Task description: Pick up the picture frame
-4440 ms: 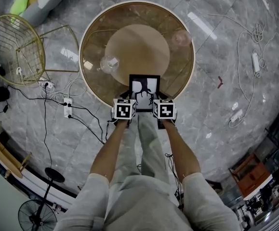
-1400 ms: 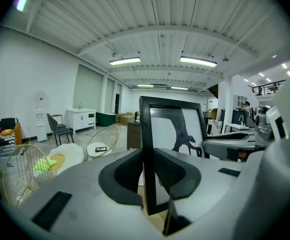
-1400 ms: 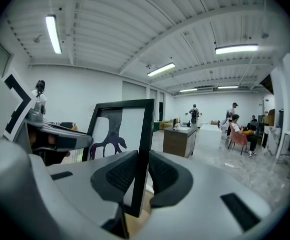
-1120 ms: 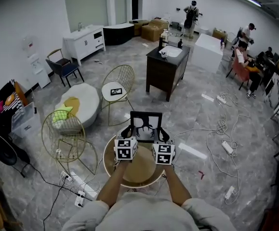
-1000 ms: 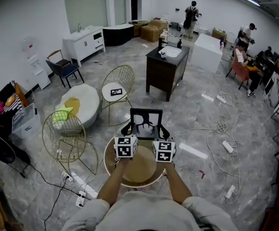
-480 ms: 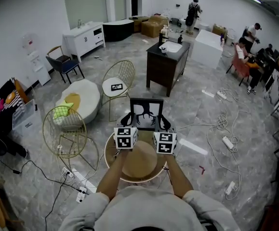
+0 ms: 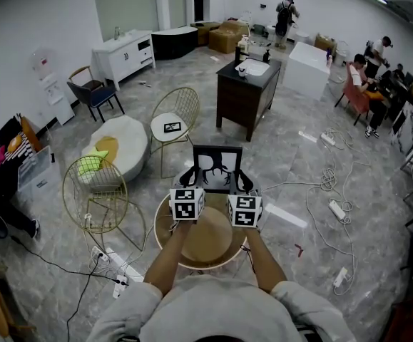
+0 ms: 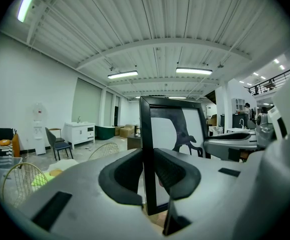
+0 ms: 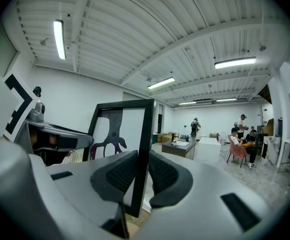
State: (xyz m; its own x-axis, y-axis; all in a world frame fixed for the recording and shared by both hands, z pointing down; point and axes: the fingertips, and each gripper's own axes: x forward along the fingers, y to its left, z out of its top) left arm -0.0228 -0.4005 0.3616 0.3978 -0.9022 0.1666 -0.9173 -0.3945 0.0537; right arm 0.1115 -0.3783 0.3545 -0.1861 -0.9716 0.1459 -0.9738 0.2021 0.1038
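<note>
- Black and thin-edged, the rectangular picture frame [image 7: 217, 168] holds a white print with a dark, antler-like figure. It stands upright, raised over the round amber glass tabletop [image 7: 165, 223], which has a pale wooden disc in the middle.
- The left claw [image 7: 190, 178] is closed on the left side bar of the frame. In the left gripper view its dark, ribbed rubber pads [image 8: 172, 171] press on the bar from both sides.
- The right claw [image 7: 243, 181] grips the right side bar in the same way. Its textured pads [image 9: 118, 174] squeeze the flat black bar between them.
- Both claws have smooth, grey-white plastic bodies, and each carries a white cube [image 7: 186, 204] with black square markers.
- The printed side of the frame faces the person.
- Under the tabletop lies a grey, polished, marble-like floor [image 7: 299, 155] with white cables [image 7: 327, 184] on it. A gold wire chair [image 7: 95, 191] with a round back stands to the left.
</note>
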